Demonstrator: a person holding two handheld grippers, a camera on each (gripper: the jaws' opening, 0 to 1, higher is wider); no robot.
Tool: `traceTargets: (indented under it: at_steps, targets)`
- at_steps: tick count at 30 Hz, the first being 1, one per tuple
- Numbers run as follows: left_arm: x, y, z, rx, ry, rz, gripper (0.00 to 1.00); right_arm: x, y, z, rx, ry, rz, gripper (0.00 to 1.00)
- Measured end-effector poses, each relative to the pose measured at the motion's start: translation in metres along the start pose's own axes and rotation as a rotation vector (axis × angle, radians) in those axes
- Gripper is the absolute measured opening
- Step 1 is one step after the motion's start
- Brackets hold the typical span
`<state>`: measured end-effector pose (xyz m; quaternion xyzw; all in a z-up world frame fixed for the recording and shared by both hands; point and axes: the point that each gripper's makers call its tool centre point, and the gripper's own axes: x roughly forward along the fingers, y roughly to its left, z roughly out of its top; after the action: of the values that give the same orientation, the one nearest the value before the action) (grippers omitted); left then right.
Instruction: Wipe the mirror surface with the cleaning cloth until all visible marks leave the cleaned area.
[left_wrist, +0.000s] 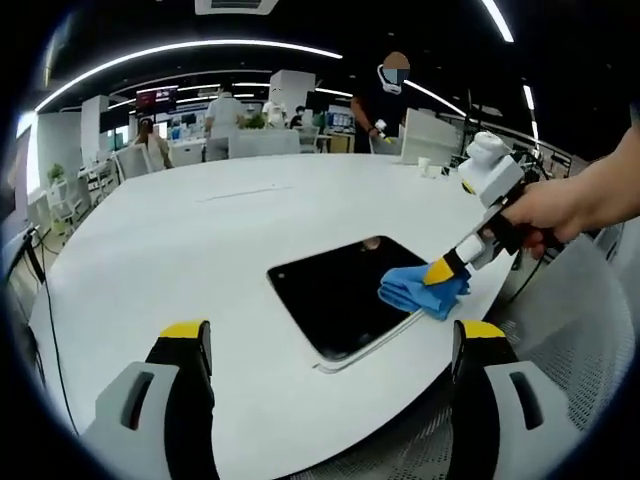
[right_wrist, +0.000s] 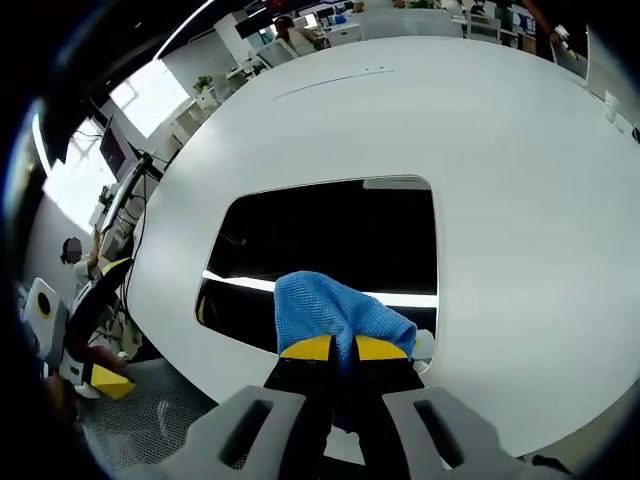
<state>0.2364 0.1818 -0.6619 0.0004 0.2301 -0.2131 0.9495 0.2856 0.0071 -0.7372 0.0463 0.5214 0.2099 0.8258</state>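
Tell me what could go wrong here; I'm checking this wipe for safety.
1. The mirror lies flat near the table edge, and the left gripper hangs open, off it. Wiping strokes might slide it toward the edge.
2. The right gripper pinches the cloth in a bunch, so its yellow tips may touch the glass and scratch it.
3. The bunched cloth covers only a small patch, so marks elsewhere could be missed.

Left gripper (left_wrist: 330, 345) agape; right gripper (right_wrist: 343, 347) seemingly clamped
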Motion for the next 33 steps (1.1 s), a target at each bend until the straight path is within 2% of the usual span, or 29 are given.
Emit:
traceTargets:
  at_steps: [9,18,33]
  targets:
    - [0.0,0.001,-0.001,-0.01,0.003,0.005,0.99,-0.002,0.003,-0.004,0.016,0.013,0.016,0.01]
    - [0.0,0.0,-0.003,-0.027,0.002,0.004,0.99,-0.002,0.003,-0.004,-0.024,0.016,0.023,0.01]
    - [0.001,0.001,-0.006,-0.036,0.018,0.008,0.99,-0.007,-0.011,-0.006,-0.035,0.025,0.031,0.01]
